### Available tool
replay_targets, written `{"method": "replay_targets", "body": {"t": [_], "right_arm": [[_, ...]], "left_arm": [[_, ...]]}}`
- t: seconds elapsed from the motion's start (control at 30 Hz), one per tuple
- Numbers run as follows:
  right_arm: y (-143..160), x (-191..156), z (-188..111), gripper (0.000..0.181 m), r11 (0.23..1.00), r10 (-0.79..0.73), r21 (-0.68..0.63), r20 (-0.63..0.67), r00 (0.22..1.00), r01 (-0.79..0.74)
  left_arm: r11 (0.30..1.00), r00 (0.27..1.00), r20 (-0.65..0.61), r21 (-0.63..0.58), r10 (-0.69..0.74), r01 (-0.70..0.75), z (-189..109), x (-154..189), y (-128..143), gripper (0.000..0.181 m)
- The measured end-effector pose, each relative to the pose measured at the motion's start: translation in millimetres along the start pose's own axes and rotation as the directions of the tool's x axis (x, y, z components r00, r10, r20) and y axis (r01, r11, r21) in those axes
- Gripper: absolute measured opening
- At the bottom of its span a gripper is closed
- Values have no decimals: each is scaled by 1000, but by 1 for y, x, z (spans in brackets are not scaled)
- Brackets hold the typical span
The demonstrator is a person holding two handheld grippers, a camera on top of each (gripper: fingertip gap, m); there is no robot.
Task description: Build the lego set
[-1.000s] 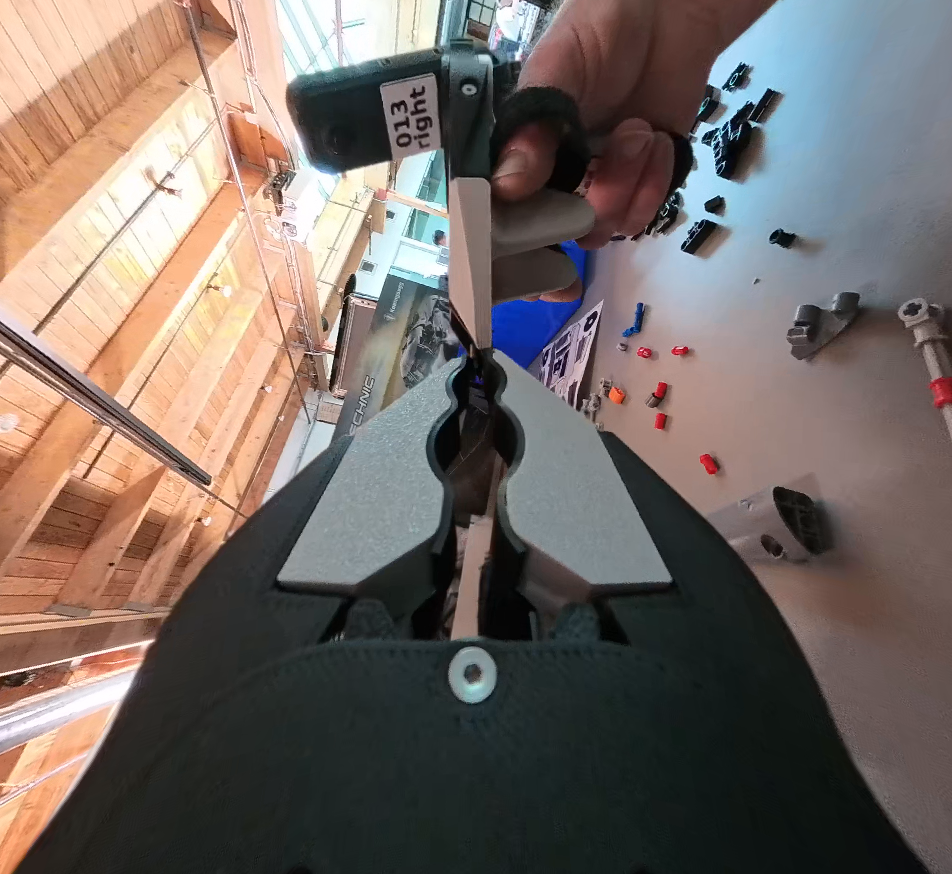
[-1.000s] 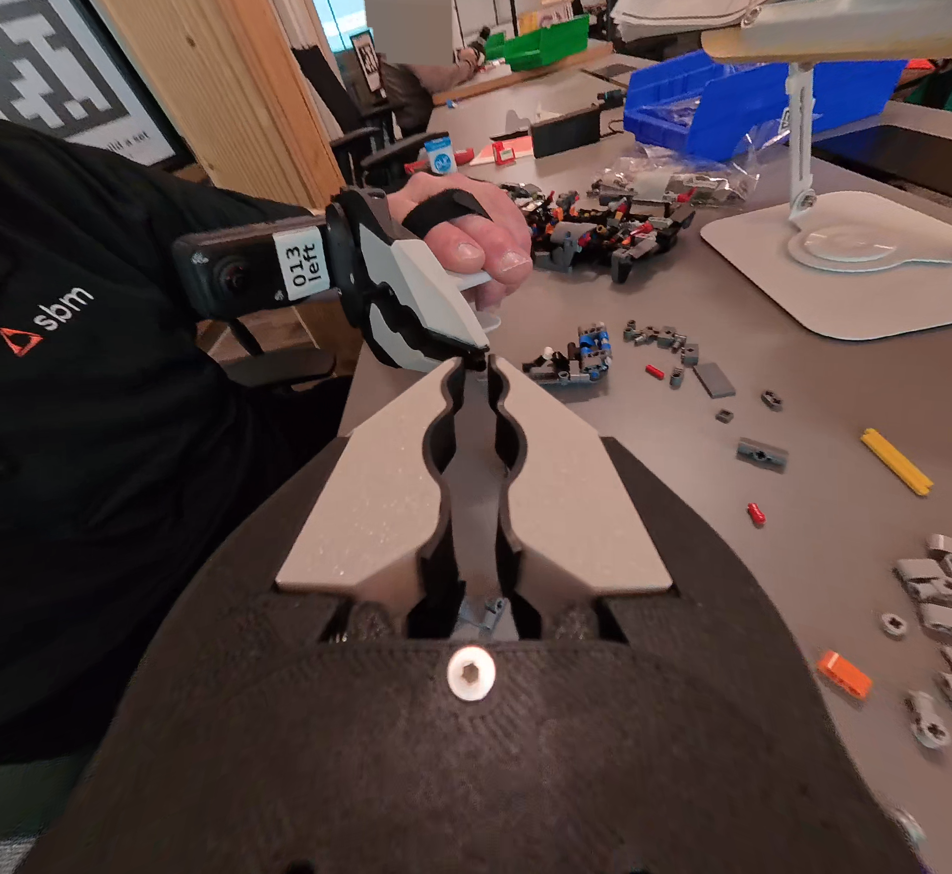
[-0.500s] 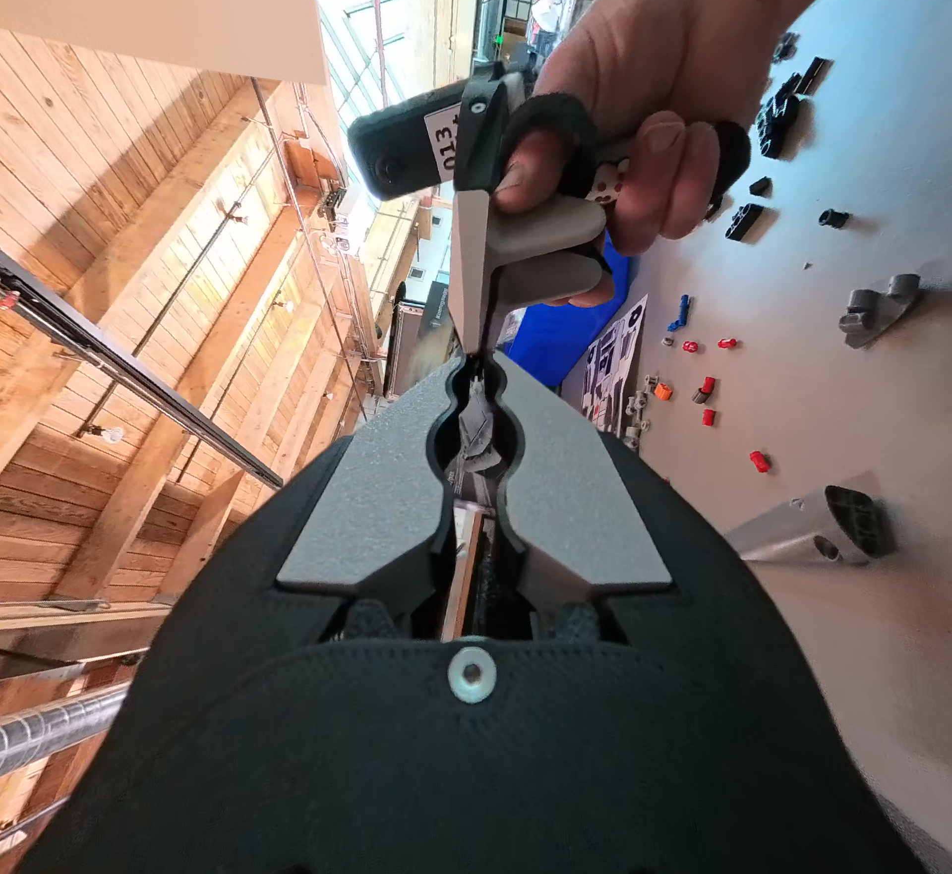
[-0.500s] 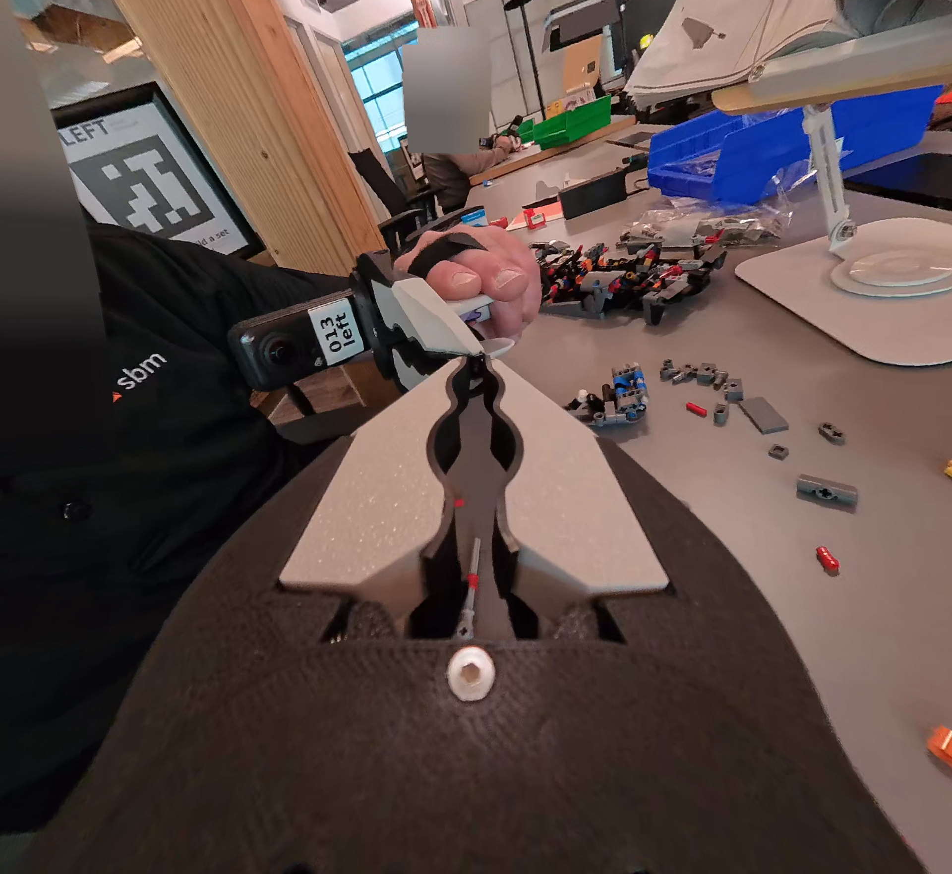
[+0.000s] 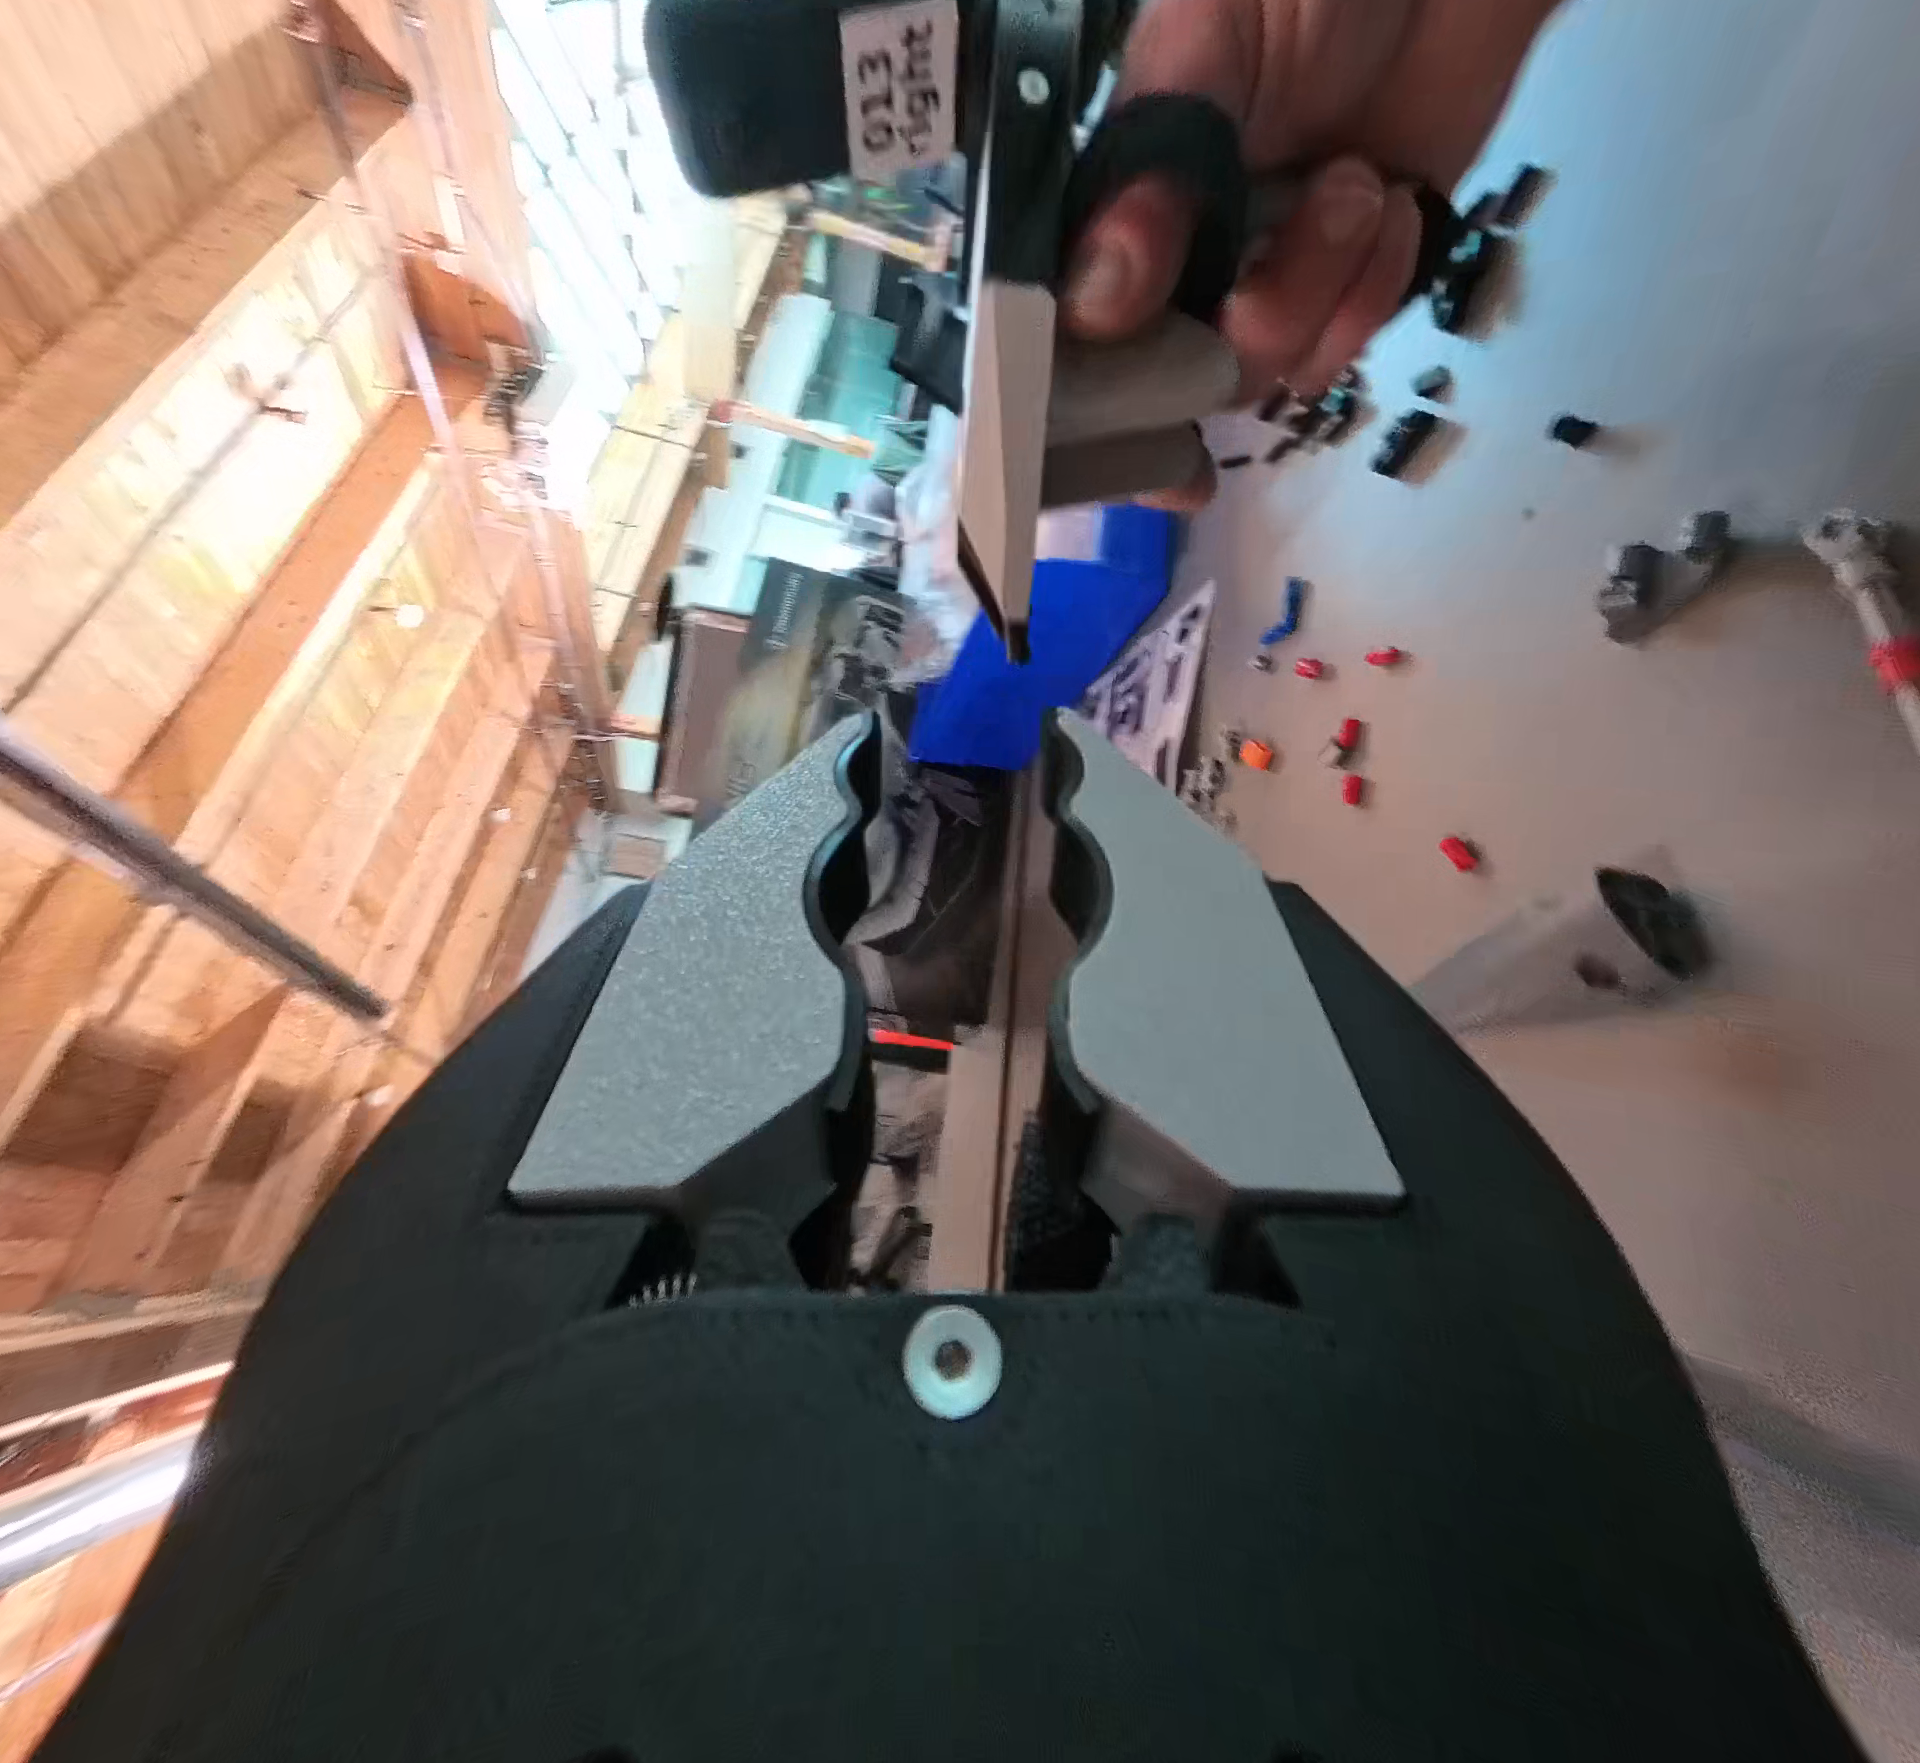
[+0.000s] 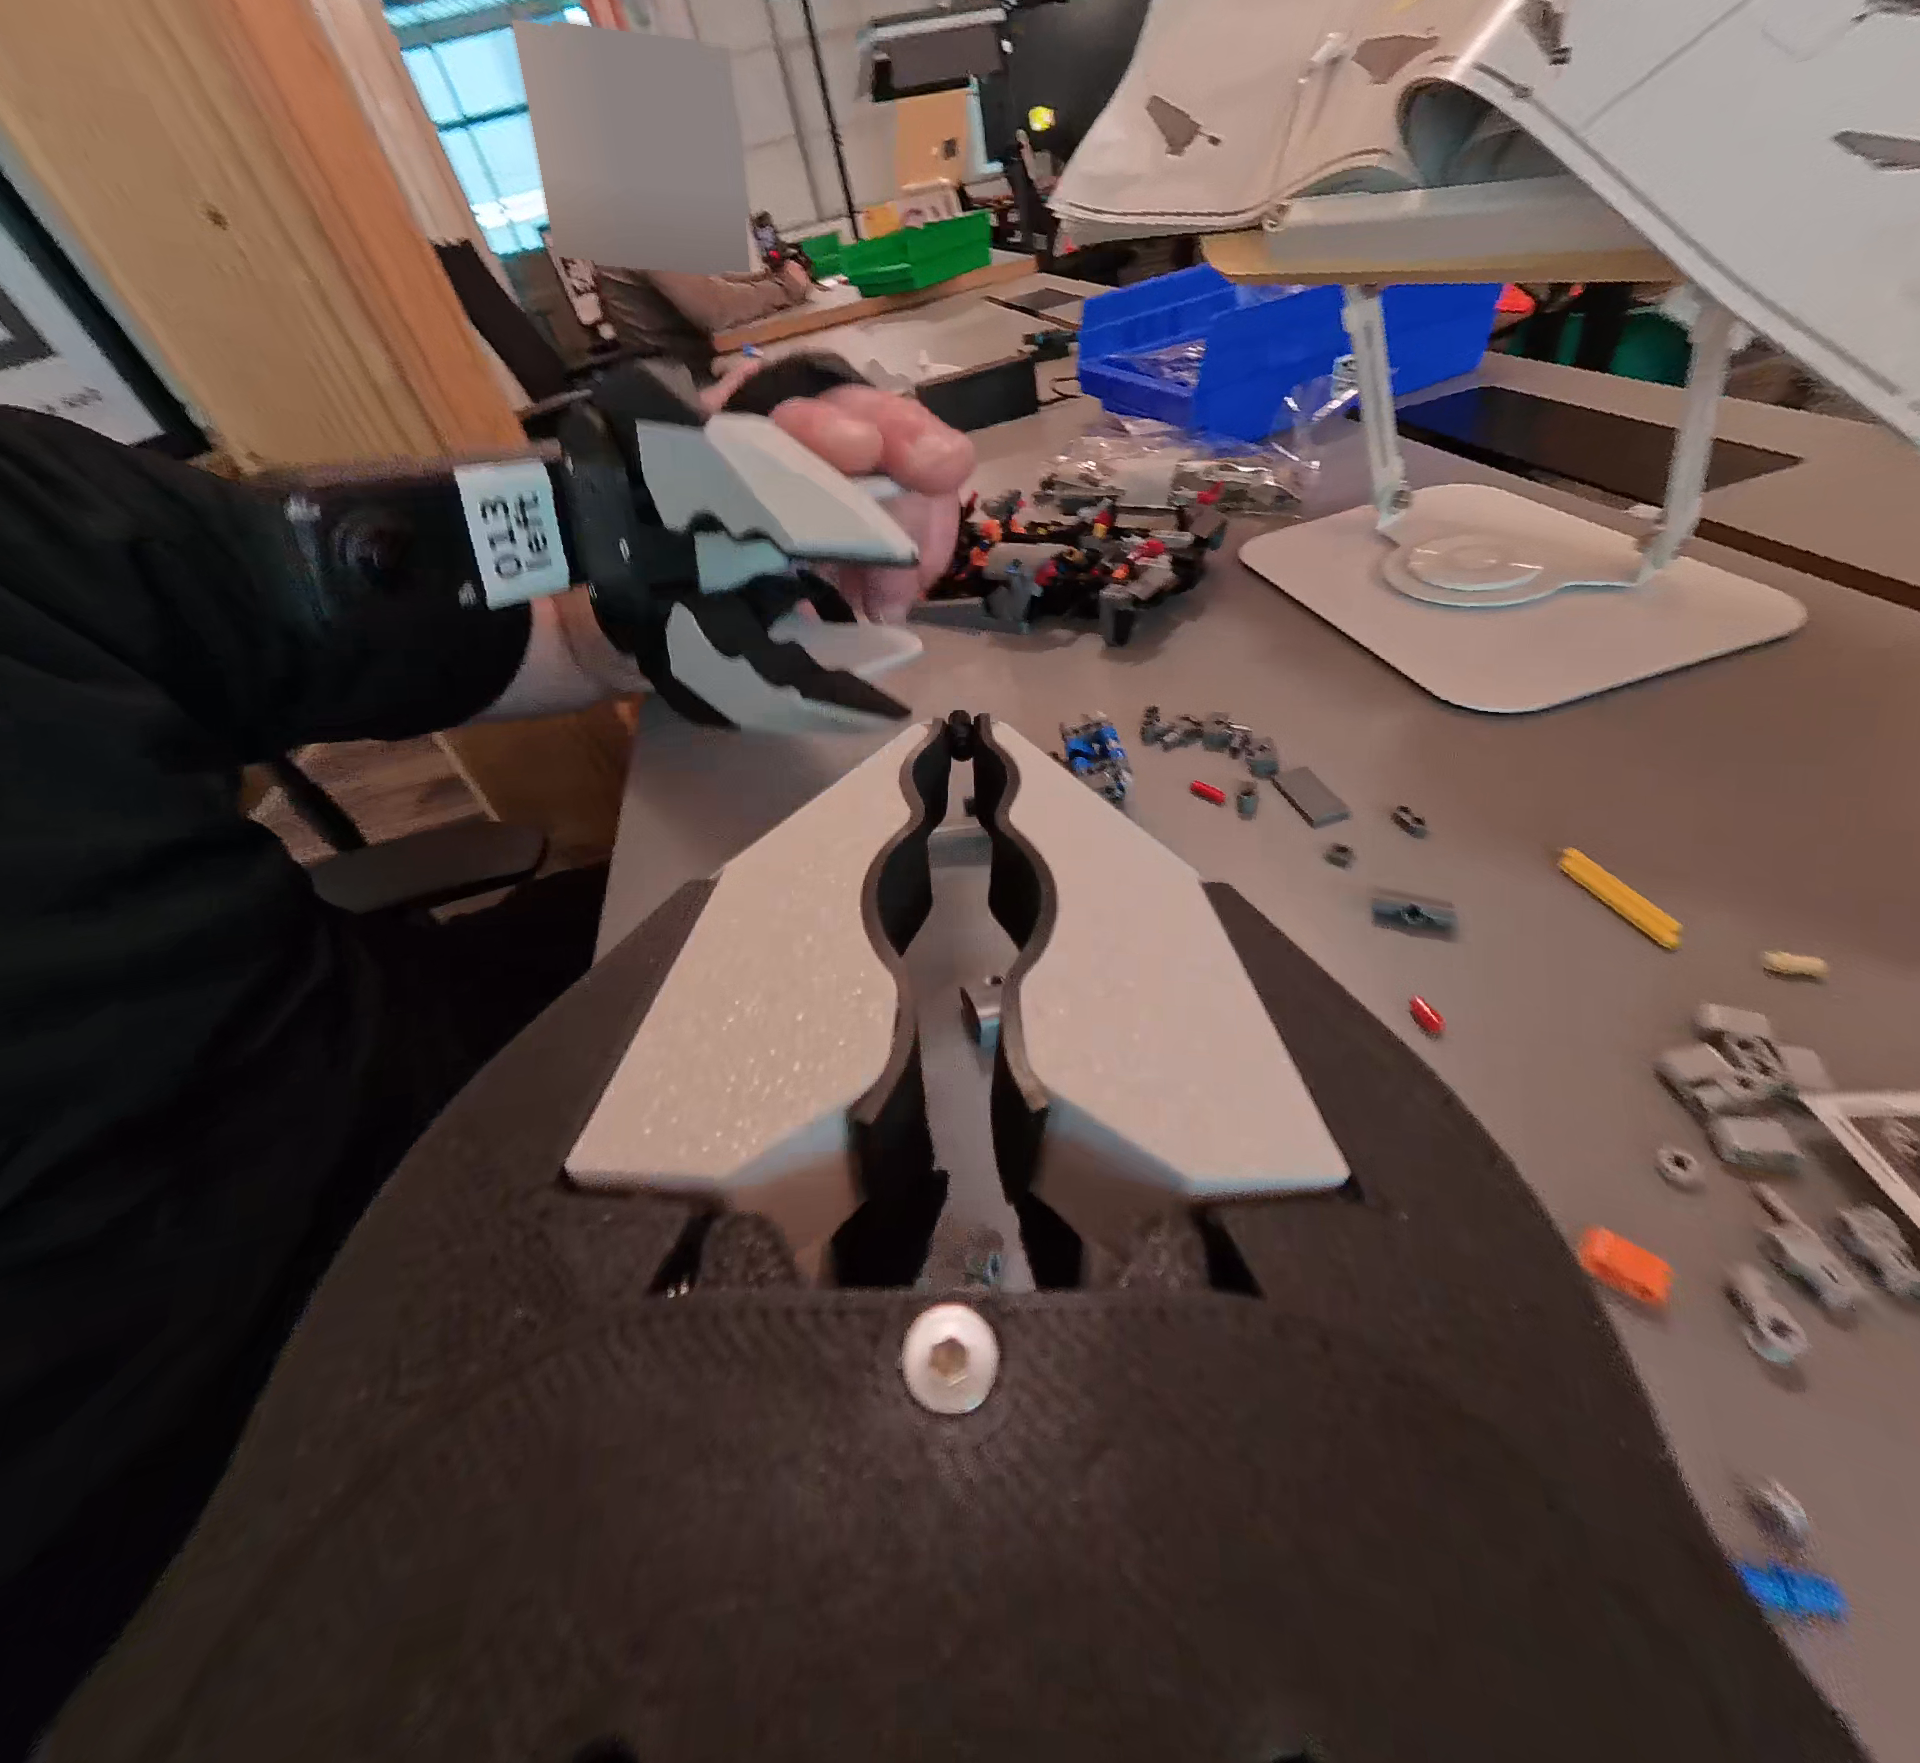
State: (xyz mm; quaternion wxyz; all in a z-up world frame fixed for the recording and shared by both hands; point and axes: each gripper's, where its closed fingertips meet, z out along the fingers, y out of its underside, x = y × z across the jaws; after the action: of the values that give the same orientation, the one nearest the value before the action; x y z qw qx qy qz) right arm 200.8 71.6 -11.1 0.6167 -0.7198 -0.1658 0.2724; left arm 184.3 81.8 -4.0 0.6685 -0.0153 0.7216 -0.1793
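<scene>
My right gripper [image 6: 964, 739] is shut on a small black lego piece [image 6: 961, 724] pinched at its tips, held above the grey table [image 6: 1558, 778]. In the left wrist view it shows edge-on [image 5: 1013, 643], held by a hand, just beyond my left gripper. My left gripper [image 5: 961, 742] is open and empty, its jaws spread. In the right wrist view it [image 6: 909, 635] hangs open just left of and above the right gripper's tips, a small gap apart. A partly built lego assembly [image 6: 1081, 560] lies on the table behind.
A small blue-grey sub-assembly [image 6: 1096, 752], red pins [image 6: 1427, 1015], a yellow axle [image 6: 1619, 898], an orange piece [image 6: 1624, 1266] and grey parts [image 6: 1735, 1079] lie scattered to the right. A booklet stand [image 6: 1517, 591], a parts bag [image 6: 1174, 472] and a blue bin [image 6: 1226, 352] stand behind. My left and right fingertips are right by each other.
My left gripper was shut tip to tip against the right gripper; it has opened and drawn back. The right gripper stays shut on the black piece.
</scene>
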Motion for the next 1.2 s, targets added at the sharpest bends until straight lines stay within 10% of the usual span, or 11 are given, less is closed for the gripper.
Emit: {"method": "replay_targets", "body": {"t": [0.4,0.83,1.2], "right_arm": [[41,0,-42,2,999,-8,-47,-174,985,0],[57,3,-42,2,997,-14,-73,-185,983,0],[60,4,-46,2,999,-2,-47,-168,986,-6]], "left_arm": [[968,770,-625,-92,128,-235,-13,103,54,46],[945,674,-711,-39,201,-324,15,137,57,12],[954,624,-772,-83,122,-289,27,130,57,35]]}}
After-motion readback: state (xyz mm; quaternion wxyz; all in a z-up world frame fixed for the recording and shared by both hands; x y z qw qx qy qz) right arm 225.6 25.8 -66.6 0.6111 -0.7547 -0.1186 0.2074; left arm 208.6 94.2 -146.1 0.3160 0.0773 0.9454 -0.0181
